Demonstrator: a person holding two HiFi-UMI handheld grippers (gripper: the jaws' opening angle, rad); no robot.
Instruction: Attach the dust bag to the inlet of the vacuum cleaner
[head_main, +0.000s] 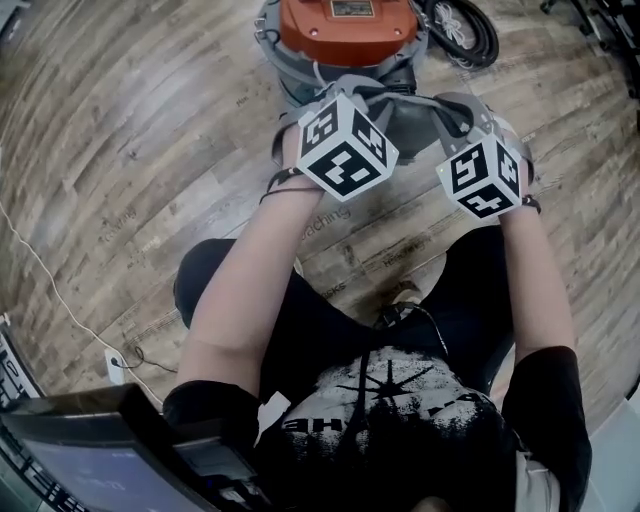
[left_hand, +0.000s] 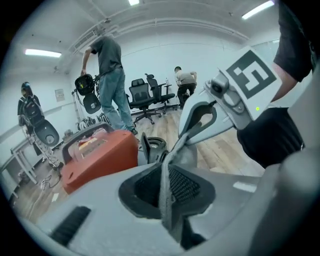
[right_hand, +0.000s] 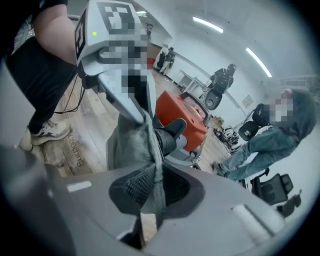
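Note:
A grey cloth dust bag (head_main: 405, 108) hangs stretched between my two grippers, just in front of the vacuum cleaner (head_main: 345, 30) with its orange lid and grey drum. The left gripper (left_hand: 167, 192) is shut on one edge of the bag (left_hand: 187, 150); the fabric runs up between its pads. The right gripper (right_hand: 155, 187) is shut on the opposite edge of the bag (right_hand: 132, 142). The vacuum's black inlet (right_hand: 170, 136) pokes out right behind the cloth, close to it; whether they touch I cannot tell. From the left, the inlet (left_hand: 152, 147) sits beside the orange lid (left_hand: 100, 155).
A coiled black hose (head_main: 462, 32) lies right of the vacuum. A white cable (head_main: 60, 300) crosses the wood floor at left, and a dark screen (head_main: 90, 455) sits at the bottom left. People (left_hand: 110, 75) and office chairs (left_hand: 142, 97) stand farther back in the room.

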